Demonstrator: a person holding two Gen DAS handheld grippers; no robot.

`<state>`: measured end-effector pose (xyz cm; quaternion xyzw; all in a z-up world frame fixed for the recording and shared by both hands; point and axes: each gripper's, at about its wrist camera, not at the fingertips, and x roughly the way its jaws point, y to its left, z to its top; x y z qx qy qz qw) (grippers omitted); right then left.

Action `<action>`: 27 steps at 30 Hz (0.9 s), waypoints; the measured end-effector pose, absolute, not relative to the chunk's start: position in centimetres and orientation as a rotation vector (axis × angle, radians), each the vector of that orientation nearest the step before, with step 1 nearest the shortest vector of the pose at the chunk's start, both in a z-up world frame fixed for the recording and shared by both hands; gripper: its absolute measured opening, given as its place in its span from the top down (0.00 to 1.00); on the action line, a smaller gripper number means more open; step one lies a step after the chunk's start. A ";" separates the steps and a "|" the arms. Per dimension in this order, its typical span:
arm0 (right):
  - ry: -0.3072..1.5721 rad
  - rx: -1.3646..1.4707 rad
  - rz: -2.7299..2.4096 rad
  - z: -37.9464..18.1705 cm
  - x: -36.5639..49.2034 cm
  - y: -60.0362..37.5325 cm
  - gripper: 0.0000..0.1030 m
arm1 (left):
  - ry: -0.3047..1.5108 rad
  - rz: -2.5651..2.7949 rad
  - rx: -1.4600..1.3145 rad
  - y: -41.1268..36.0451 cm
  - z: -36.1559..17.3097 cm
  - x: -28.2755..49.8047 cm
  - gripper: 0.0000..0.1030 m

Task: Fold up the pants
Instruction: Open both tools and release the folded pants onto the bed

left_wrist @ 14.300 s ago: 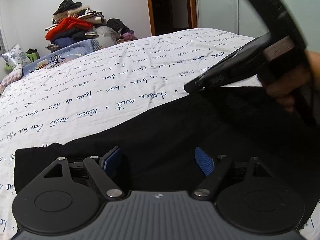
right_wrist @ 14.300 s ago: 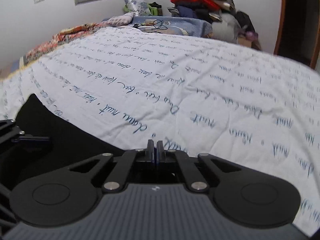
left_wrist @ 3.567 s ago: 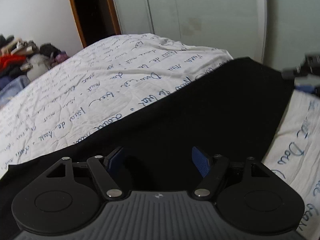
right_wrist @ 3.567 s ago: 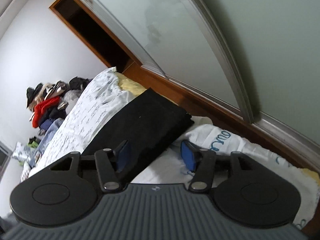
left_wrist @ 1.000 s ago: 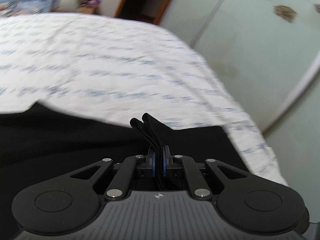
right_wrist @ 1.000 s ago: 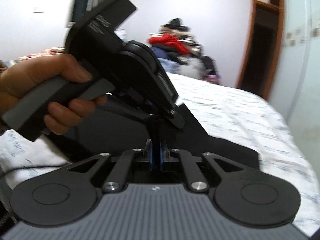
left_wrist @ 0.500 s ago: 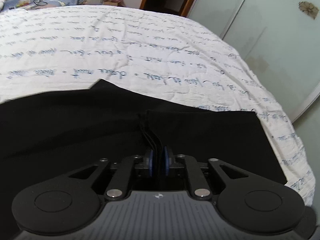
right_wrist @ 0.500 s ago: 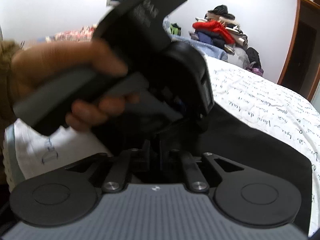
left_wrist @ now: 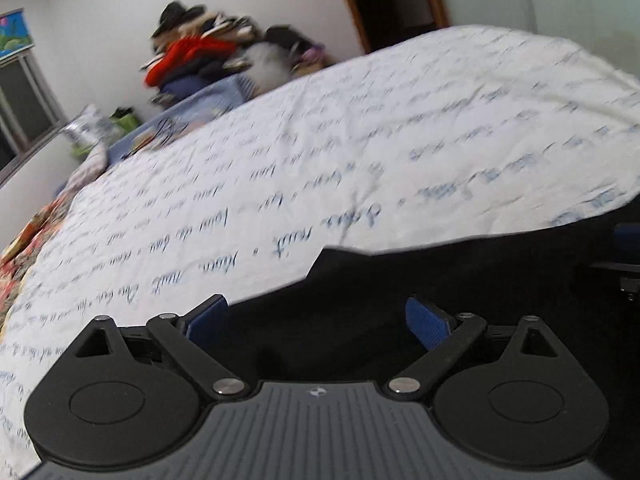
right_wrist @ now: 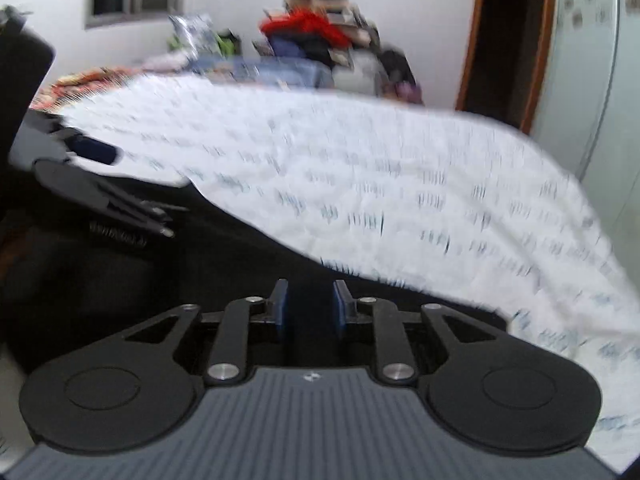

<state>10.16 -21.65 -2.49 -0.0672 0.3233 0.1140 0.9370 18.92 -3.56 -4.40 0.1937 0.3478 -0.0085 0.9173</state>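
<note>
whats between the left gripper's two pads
Only the black pants lying flat beneath the open left gripper; nothing is pinched, as the left wrist view shows.

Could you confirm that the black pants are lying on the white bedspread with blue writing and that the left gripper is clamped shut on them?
Not quite. In the left wrist view the left gripper is open, its blue pads spread wide apart above the fabric with nothing pinched. The rest holds: the black pants lie on the white bedspread with blue writing.

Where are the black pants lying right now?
Black pants lie on the printed bedsheet, beneath the open left tool and right tool.
</note>
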 end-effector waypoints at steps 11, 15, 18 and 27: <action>0.660 -0.051 0.138 -3.7 11.3 -21.1 0.31 | 0.750 -0.009 0.269 -2.0 -4.7 18.9 0.06; 0.628 -0.023 0.116 -2.3 9.9 -21.5 0.25 | 0.751 -0.010 0.269 -1.8 -4.7 18.6 0.06; 0.629 -0.054 0.077 -2.1 9.1 -22.1 0.19 | 0.758 -0.011 0.263 -1.7 -4.7 18.8 0.06; 0.646 -0.104 0.022 -2.9 8.0 -22.9 0.12 | 0.778 -0.010 0.257 -1.3 -4.4 18.4 0.06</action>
